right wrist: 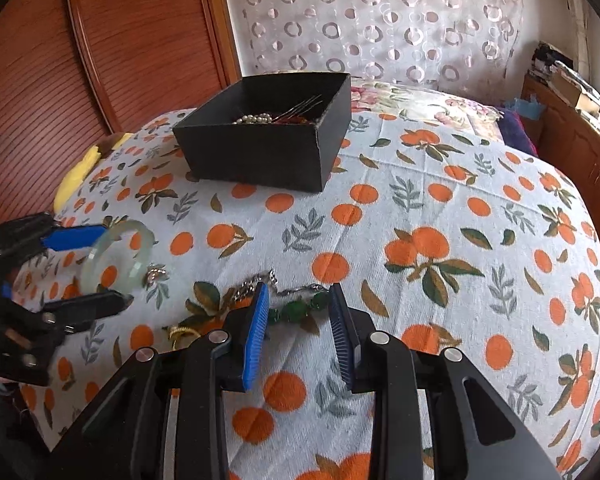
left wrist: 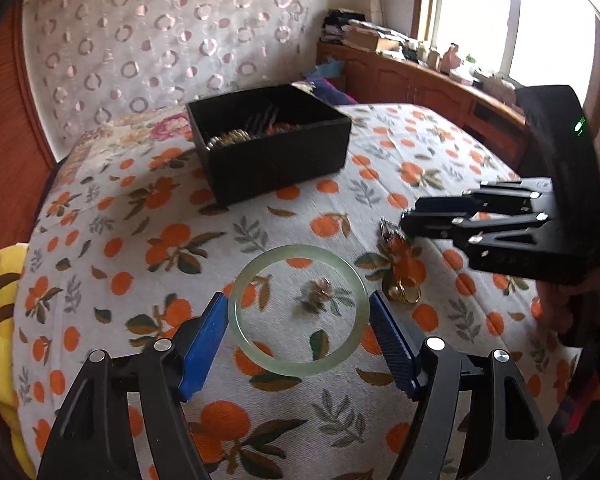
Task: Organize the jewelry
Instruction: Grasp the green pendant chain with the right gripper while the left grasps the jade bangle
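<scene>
Best bet here: lift the bangle [left wrist: 298, 310] level toward the box [left wrist: 270, 140] at upper middle of frame, no tilting, then release low over the beads already in there. Left tongs [left wrist: 298, 312] spread wide, blue pads flush against the bangle's outer rim at lower centre, so gripping it. Right tongs [right wrist: 300, 300] about a third open, straddling the green bead string [right wrist: 300, 308] on the bed [right wrist: 439, 320], not pinching yet.
</scene>
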A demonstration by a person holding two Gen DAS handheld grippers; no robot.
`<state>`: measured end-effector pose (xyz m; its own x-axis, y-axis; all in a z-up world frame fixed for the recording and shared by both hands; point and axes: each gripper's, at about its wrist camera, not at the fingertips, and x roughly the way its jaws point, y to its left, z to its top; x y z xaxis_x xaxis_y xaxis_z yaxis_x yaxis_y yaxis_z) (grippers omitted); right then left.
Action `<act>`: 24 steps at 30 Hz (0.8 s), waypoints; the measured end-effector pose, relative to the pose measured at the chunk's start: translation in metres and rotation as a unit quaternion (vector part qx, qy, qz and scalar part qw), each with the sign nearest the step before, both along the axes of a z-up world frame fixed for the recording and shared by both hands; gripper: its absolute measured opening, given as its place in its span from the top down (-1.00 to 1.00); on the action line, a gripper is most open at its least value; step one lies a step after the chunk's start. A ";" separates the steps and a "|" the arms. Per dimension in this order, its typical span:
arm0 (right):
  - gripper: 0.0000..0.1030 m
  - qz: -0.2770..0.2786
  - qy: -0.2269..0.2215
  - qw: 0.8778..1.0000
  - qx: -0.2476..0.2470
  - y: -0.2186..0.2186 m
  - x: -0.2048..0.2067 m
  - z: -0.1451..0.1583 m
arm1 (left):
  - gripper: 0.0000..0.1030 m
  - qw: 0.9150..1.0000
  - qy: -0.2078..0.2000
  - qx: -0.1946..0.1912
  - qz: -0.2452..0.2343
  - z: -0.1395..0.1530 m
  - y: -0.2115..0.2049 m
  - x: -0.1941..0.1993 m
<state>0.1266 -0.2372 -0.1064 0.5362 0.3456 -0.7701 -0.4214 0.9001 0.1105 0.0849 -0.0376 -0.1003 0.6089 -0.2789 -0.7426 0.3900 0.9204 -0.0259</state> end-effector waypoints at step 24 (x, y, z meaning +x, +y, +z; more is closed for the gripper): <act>0.75 -0.006 -0.018 0.999 -0.051 -0.020 0.001 0.006 | -0.34 0.999 -0.024 -0.011 0.020 0.018 0.011 -0.002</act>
